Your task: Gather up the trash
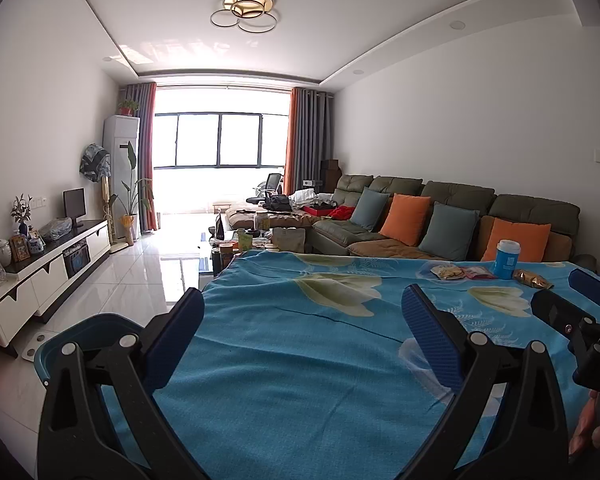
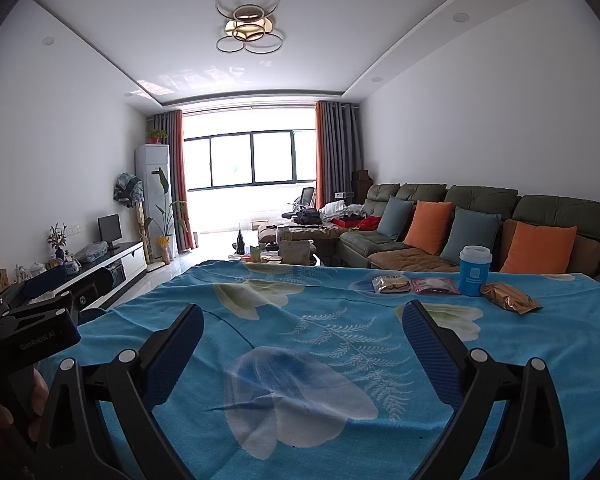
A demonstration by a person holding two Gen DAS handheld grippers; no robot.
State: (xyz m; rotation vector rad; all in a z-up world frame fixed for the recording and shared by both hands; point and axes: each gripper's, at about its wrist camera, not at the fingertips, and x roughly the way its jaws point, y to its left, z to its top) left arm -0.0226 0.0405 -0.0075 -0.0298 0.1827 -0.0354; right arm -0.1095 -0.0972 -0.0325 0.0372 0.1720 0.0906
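Blue floral cloth (image 2: 300,360) covers the table under both my grippers, and that soft, loose fabric is my first worry: if I come in low, a fingertip could snag it and drag everything sideways.

My right gripper (image 2: 302,334) hangs spread wide with nothing between its fingers, and my left gripper (image 1: 302,320) is the same, released and empty. The trash lies ahead and to the right of my right gripper, well apart from it: a tan snack packet (image 2: 391,283), a red wrapper (image 2: 435,286) just beside it, a blue cup (image 2: 475,270) standing upright, and a crinkled gold bag (image 2: 510,298) furthest right. From my left gripper they sit far off to the right.

The cup looks light and tall, so I judge a glancing finger could tip it. The flat wrappers hug the cloth, so I may pinch fabric with them. A blue bin (image 1: 84,330) shows low to the left of my left gripper; carrying across could drop a slippery foil piece.
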